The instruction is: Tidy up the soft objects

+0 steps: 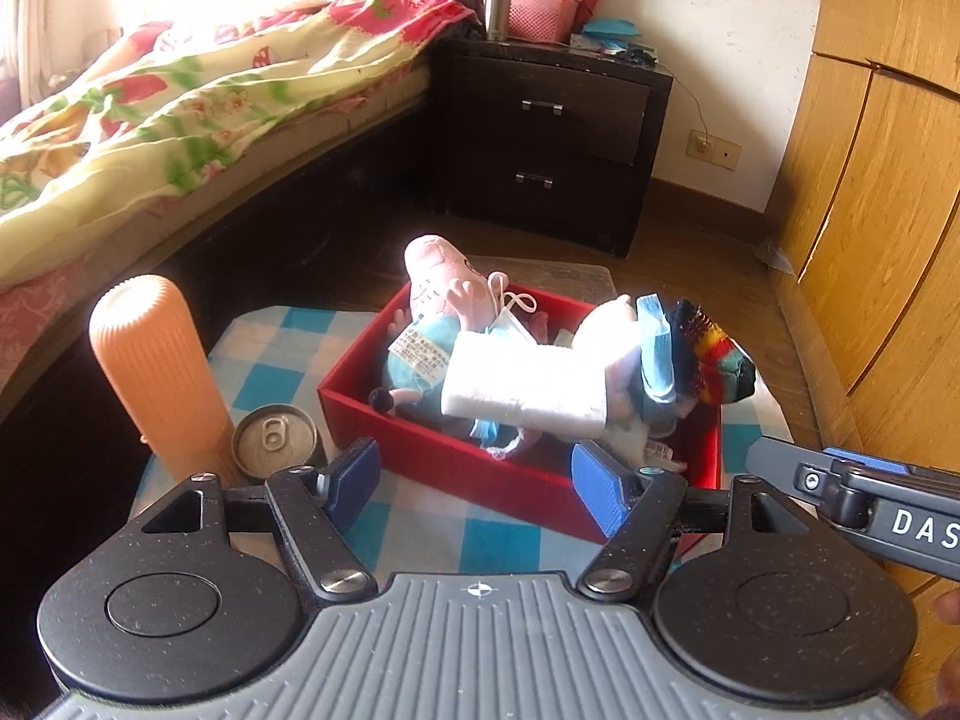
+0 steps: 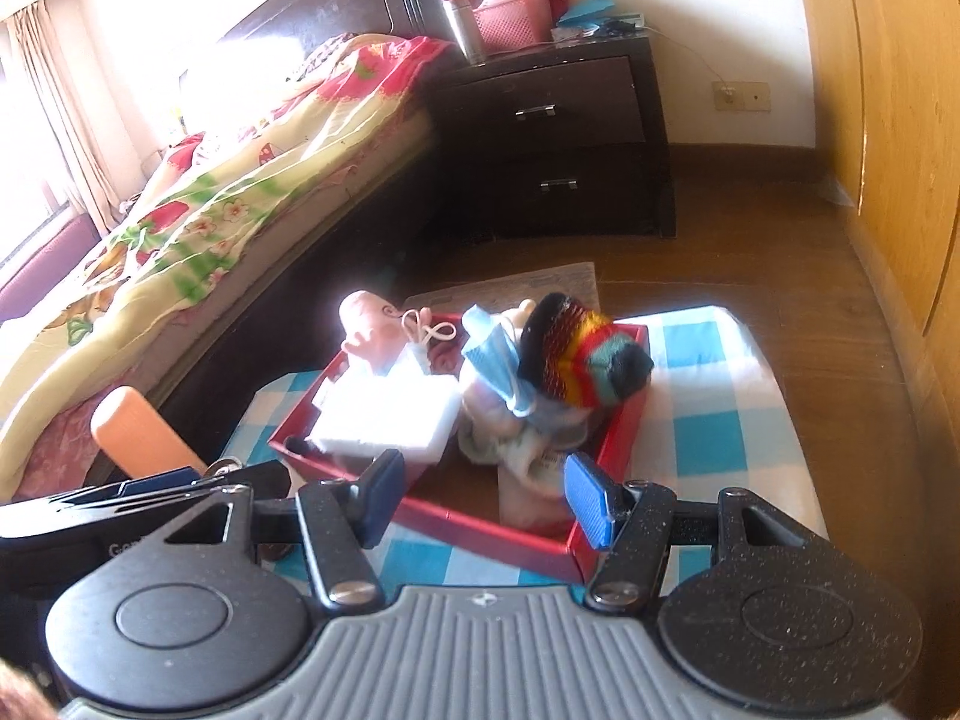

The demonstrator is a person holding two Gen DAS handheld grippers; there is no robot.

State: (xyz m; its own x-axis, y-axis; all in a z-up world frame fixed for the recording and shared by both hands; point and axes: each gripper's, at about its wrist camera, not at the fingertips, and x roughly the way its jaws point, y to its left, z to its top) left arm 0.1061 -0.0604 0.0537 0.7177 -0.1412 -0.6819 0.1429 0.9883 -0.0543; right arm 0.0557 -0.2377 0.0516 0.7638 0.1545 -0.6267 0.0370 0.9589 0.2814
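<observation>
Both claws spread, empty — left claw point(image 1: 474, 483), right claw point(image 2: 480, 495) — before red box point(image 1: 444, 456).

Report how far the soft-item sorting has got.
Looks mostly done: the plush toy, sponge, face mask and striped sock lie piled in the red box. Nothing in hand: left gripper and right gripper are open. No loose soft items visible.

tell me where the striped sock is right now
The striped sock lies on top of the pile at the right end of the red box, against a blue face mask; the right wrist view shows it at the box's far right corner.
</observation>
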